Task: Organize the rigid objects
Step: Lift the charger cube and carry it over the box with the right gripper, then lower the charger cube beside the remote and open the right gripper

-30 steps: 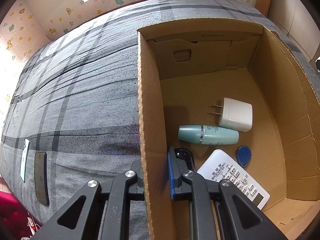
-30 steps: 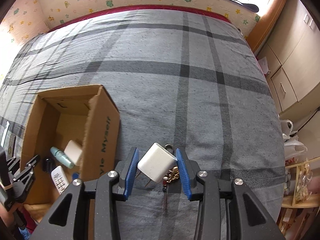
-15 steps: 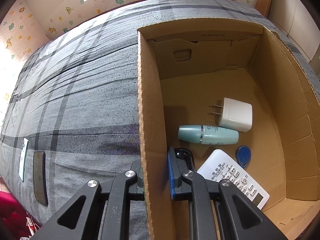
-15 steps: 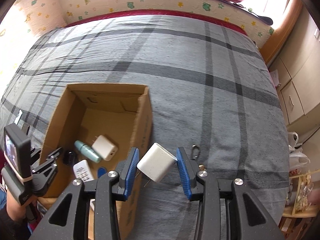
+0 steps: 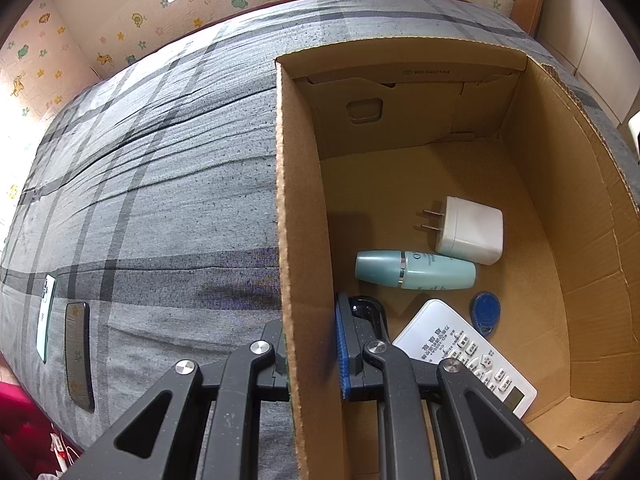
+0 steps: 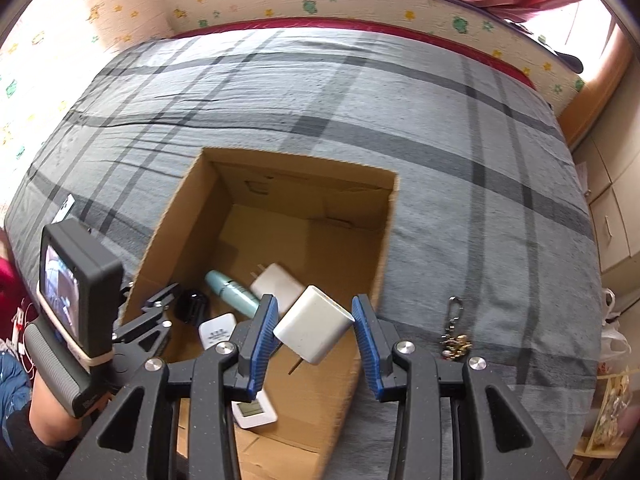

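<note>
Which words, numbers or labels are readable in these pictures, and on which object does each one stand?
Code printed on the cardboard box inner back flap: too small to read.
Teal bottle: print too small to read.
White remote control: characters and button labels, not legible.
White charger in the right gripper: no text visible.

grey plaid bed (image 6: 460, 184): cardboard box (image 6: 384, 248), keychain (image 6: 454, 330), 2 phones (image 5: 78, 354).

grey plaid bedcover (image 6: 440, 168), brown cardboard box (image 5: 304, 240), white charger (image 6: 314, 330), teal bottle (image 5: 416, 270).
</note>
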The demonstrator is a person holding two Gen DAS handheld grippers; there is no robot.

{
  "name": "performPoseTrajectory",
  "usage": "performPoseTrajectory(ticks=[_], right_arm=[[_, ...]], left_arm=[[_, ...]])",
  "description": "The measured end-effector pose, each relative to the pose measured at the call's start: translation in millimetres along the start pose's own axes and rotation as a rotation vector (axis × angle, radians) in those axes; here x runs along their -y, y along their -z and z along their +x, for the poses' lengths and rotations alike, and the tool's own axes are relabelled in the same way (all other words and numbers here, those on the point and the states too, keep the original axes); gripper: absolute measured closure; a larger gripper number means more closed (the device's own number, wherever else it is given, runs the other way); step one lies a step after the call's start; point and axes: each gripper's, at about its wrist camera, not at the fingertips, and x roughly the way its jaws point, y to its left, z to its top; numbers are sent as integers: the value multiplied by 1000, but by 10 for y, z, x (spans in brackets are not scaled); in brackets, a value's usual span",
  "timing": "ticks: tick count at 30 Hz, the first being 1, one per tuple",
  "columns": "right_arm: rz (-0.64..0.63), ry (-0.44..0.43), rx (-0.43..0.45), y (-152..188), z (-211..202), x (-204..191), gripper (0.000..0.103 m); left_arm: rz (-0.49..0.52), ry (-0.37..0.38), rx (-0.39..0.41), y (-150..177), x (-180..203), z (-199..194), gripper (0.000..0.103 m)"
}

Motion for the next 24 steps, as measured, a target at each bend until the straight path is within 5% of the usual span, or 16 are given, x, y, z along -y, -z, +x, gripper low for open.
performPoseTrajectory(ticks=[24], right_arm=[[-8, -8, -157, 252, 924, -373, 61]], left_arm=[[-1, 2, 1, 8, -7, 1, 87]])
